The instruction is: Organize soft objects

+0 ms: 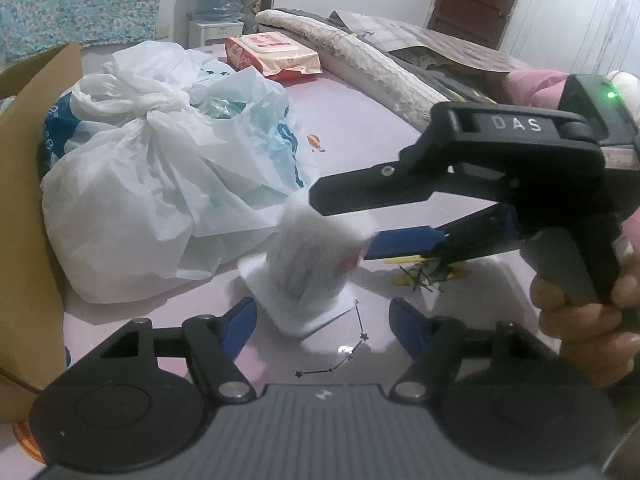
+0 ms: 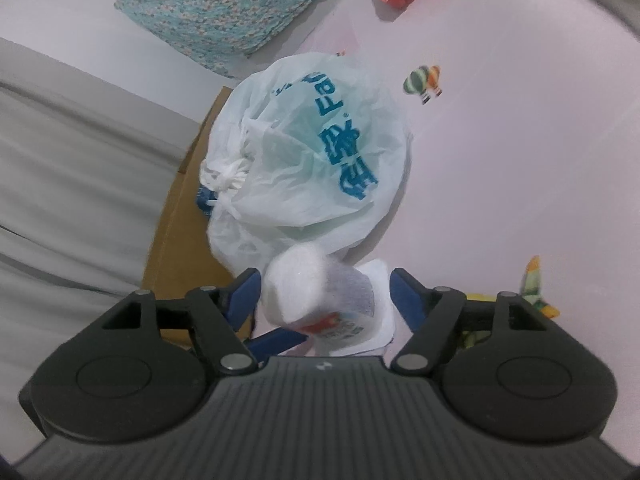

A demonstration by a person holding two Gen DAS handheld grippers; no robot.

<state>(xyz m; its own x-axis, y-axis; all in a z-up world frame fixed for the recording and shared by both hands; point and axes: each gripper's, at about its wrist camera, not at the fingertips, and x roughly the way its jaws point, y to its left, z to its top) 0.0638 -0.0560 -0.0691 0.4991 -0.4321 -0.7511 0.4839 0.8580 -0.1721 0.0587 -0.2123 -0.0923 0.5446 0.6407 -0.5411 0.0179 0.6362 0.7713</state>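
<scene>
Bed sheet [image 1: 360, 128] showing pale pink, carrying small printed motifs: a striped hot-air balloon in green, orange and white, plus black star-and-line constellations. Knotted plastic bag [image 1: 132, 200] appearing translucent white; second bag [image 2: 340, 140] showing white with teal-blue lettering. Cotton wad [image 1: 316, 256] appearing white, its wrapper bearing a red mark and grey print. Wipes packet [image 1: 272, 56] showing peach-pink with red and white label. Cardboard box [image 1: 24, 184] showing plain brown. Left gripper [image 1: 322, 324] and right gripper [image 2: 324, 292] both showing black bodies with blue finger pads. Quilt [image 2: 224, 4] displaying a teal floral print.
</scene>
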